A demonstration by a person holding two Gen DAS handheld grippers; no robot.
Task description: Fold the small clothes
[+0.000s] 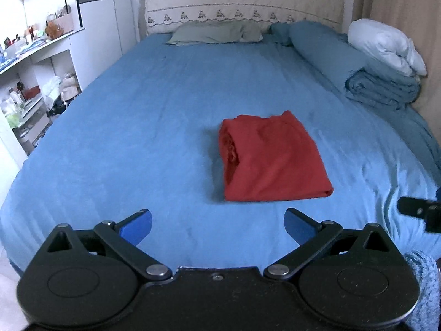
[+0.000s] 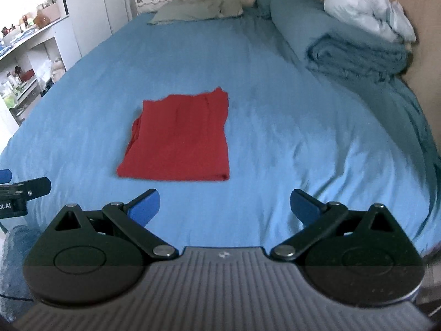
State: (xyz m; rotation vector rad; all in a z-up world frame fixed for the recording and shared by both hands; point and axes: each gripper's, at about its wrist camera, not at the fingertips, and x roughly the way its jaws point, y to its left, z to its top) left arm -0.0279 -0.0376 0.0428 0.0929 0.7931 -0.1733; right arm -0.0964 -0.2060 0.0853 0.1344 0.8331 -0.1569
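Note:
A red garment [image 1: 271, 160] lies folded into a neat rectangle on the blue bed sheet [image 1: 137, 138]; in the right wrist view the same red garment [image 2: 180, 138] sits left of centre. My left gripper [image 1: 217, 227] hovers over the sheet short of the garment's near edge, jaws wide open and empty. My right gripper [image 2: 224, 207] is likewise open and empty, held back from the garment, which lies ahead and to its left. Each gripper's black body shows at the edge of the other's view. Nothing touches the garment.
Pillows [image 1: 215, 33] lie at the headboard [image 1: 242, 5]. A rolled blue duvet [image 1: 383, 85] with a white pillow [image 1: 386, 45] on it occupies the bed's right side by the wall. Cluttered white shelves [image 1: 33, 82] stand left of the bed.

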